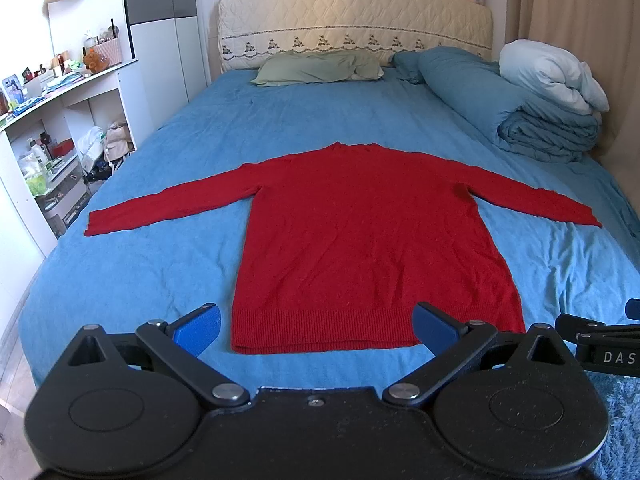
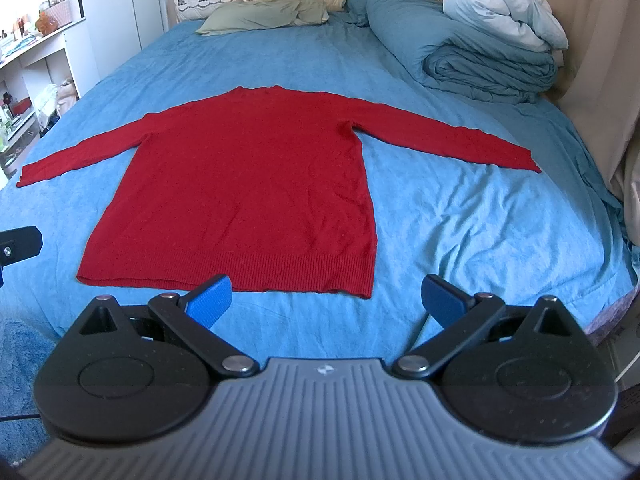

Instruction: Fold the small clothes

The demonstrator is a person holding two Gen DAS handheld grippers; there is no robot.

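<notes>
Both pairs of fingers are spread wide and hold nothing: our left gripper point(image 1: 316, 328) hovers at the hem's 6 o'clock, our right gripper point(image 2: 326, 300) near its 5 o'clock corner. We see the red sweater point(image 1: 360, 240) flat on the blue bedsheet point(image 1: 160, 272), sleeves outstretched.

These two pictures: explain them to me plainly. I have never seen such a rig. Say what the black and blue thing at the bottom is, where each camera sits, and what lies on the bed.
Each picture comes from a camera mounted on a hand-held gripper, looking forward along its two blue fingers. One shows the left gripper, the other the right gripper. Both are open and hold nothing. Ahead, a red sweater lies flat on the blue bed sheet, sleeves spread out, hem nearest the grippers. Farther back lie a green pillow and a folded blue duvet.
</notes>
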